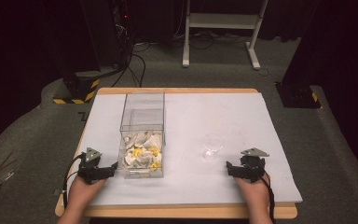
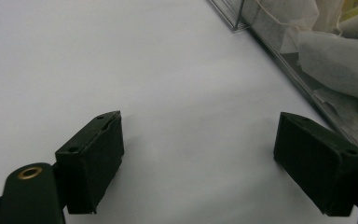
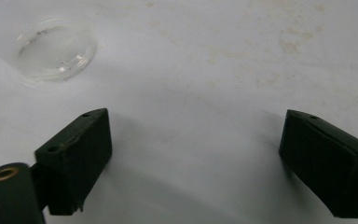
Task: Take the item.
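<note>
A clear plastic box (image 1: 142, 122) stands left of the table's middle, and its near half holds a heap of white paper sachets with yellow tags (image 1: 142, 154). My left gripper (image 1: 109, 170) rests on the white cover just left of the box's near corner. It is open with bare cover between its jaws (image 2: 199, 122), and the box wall (image 2: 279, 46) and sachets (image 2: 340, 60) sit to its upper right. A small clear cup (image 1: 213, 145) stands right of centre. My right gripper (image 1: 233, 169) lies open near that cup (image 3: 56, 49), apart from it and holding nothing (image 3: 196, 116).
The white cover (image 1: 223, 116) lies over a wooden table whose edge (image 1: 186, 212) shows at the front. Faint stains mark the cover (image 3: 289, 46). On the floor beyond are a white frame's legs (image 1: 254, 51), cables (image 1: 135, 65) and a hazard-striped base (image 1: 77, 91).
</note>
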Tool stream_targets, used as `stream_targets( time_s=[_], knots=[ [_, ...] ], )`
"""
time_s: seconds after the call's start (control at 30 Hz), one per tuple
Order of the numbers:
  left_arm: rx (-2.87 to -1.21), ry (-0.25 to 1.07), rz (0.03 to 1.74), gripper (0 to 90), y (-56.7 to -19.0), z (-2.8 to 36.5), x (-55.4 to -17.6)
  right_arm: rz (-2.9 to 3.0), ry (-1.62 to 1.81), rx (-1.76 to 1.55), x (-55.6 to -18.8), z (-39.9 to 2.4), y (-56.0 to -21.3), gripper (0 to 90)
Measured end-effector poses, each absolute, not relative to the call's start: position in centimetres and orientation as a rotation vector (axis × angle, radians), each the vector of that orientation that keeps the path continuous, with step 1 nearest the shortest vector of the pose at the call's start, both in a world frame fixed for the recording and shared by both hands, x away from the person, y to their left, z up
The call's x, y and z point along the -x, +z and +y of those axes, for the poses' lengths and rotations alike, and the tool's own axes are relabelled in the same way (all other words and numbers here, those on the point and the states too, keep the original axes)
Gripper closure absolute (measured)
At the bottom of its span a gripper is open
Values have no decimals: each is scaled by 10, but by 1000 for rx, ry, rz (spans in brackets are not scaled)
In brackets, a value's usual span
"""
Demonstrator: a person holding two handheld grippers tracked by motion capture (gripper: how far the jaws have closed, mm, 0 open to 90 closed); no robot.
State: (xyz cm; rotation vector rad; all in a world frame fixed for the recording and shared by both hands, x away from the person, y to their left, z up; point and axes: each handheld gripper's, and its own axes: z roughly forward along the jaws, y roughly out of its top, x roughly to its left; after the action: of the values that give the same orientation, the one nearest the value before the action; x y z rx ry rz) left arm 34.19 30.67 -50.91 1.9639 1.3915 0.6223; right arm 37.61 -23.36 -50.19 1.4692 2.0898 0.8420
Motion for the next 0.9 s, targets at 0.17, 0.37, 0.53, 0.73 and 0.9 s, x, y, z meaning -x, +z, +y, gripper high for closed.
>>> stream_targets(
  time_s=[0.17,0.37,0.53,0.73,0.9],
  knots=[
    [-1968,626,1390,160,-509,307,-341,2082,884,-1445,-371,-234,-496,122],
    [-1965,625,1391,161,-509,306,-341,2091,917,-1378,-361,-228,-489,136],
    [-1965,625,1391,161,-509,306,-341,2100,930,-1381,-360,-224,-489,136],
    [-1967,627,1389,161,-509,306,-342,2115,953,-1349,-358,-214,-489,142],
    [-1965,625,1391,161,-509,306,-341,2137,970,-1327,-357,-206,-489,150]
  ],
)
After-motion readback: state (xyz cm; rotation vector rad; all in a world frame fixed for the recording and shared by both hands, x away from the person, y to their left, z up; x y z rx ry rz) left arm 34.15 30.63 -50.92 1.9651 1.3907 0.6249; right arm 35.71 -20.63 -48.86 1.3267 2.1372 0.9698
